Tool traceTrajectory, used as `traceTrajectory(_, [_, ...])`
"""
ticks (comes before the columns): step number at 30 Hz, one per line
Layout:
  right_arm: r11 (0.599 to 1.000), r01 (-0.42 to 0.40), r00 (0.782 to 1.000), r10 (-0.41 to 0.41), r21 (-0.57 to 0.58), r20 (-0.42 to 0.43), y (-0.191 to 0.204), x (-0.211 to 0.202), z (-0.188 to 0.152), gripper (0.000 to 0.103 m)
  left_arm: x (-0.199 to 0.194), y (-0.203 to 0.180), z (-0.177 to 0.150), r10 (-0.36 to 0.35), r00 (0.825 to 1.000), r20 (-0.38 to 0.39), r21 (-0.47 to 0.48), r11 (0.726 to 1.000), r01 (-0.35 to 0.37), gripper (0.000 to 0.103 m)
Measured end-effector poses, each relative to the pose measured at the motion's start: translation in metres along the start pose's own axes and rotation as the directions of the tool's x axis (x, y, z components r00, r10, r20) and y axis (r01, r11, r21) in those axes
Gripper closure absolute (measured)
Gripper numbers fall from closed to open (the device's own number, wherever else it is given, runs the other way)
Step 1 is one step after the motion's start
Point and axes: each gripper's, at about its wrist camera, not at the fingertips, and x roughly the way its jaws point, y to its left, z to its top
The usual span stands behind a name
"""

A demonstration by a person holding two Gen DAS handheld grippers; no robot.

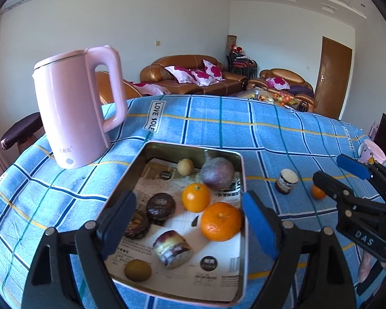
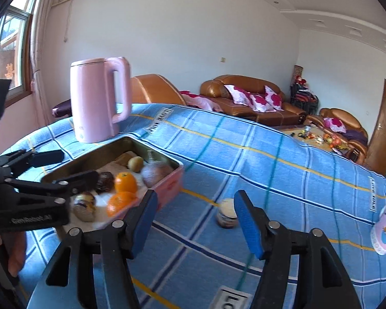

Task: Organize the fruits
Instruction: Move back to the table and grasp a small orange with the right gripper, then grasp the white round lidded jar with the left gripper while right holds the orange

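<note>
Left wrist view: you are holding the left gripper [image 1: 190, 228] apart and empty over the paper-lined metal tray [image 1: 240, 257] at lower centre; the right gripper [image 2: 195, 221], also apart, is nearing the small firm orange tangerine [image 1: 318, 192] at right, likely light and smooth, best pinched across its middle.

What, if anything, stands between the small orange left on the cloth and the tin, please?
A small jar stands on the cloth between the orange and the right wall of the tin. It is low, so carrying the orange over it should probably work.
</note>
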Motion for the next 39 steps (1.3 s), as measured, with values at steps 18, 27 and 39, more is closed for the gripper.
traceTrajectory(18, [0.975,0.099,0.982,-0.064,0.196,-0.179,-0.083,0.043,-0.025,0.040,0.037,-0.083,0.012,-0.016,0.999,-0.040,0.131,0.991,0.021,0.014])
traceTrajectory(27, [0.982,0.070,0.966,-0.023,0.174,-0.256,-0.077,0.061,-0.027,0.041,0.043,-0.089,0.010,-0.008,0.999,-0.053,0.162,0.987,0.016,0.013])
traceTrajectory(39, [0.955,0.108,0.975,-0.047,0.277,-0.218,-0.099,0.048,-0.032,0.067,0.065,-0.121,0.015,-0.063,0.992,-0.107,0.210,0.974,0.085,0.013])
